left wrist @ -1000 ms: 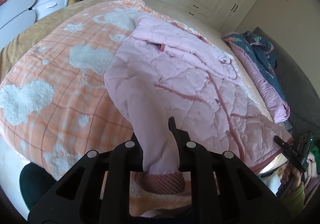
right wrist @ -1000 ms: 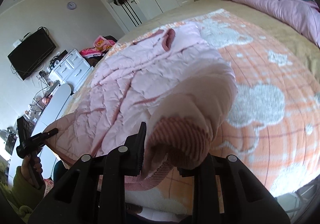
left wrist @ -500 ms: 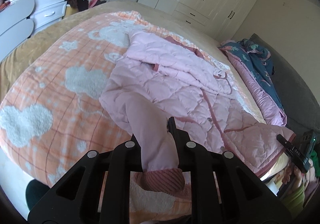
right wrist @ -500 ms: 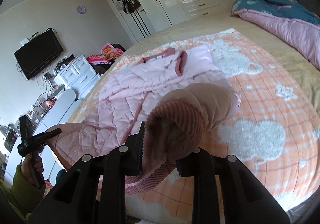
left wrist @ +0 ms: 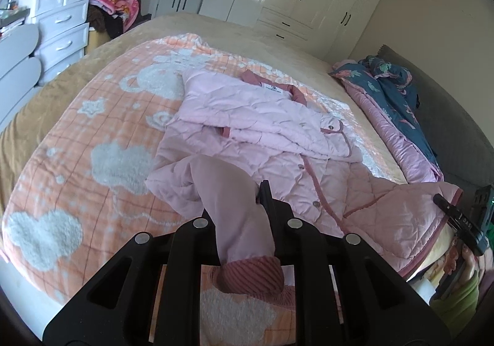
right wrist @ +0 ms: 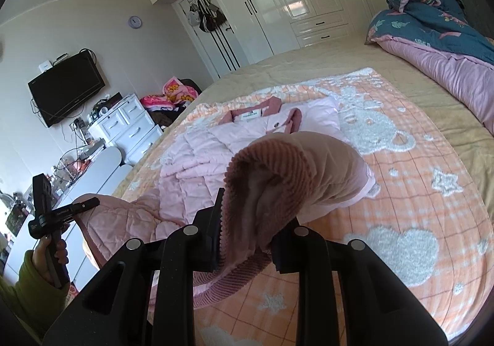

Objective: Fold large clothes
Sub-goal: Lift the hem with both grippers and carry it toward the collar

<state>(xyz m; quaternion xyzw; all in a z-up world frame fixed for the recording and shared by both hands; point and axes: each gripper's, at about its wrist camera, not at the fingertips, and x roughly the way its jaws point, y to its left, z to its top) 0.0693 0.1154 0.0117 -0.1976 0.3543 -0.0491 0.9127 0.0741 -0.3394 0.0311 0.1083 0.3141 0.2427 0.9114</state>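
pink quilted jacket (left wrist: 278, 142): we find it spread on the orange blanket (left wrist: 77, 142) over the bed. left tongs (left wrist: 237, 222): clenched on one sleeve just above its ribbed cuff. right tongs (right wrist: 247, 222): clenched on the other sleeve's cuff (right wrist: 262, 160), raised off the blanket.

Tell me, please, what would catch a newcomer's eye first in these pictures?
The pink quilted jacket spread across the orange blanket mid-bed stands out first. Next, its ribbed-cuffed sleeve rising into the left tongs, and the other sleeve bunched in the right tongs.
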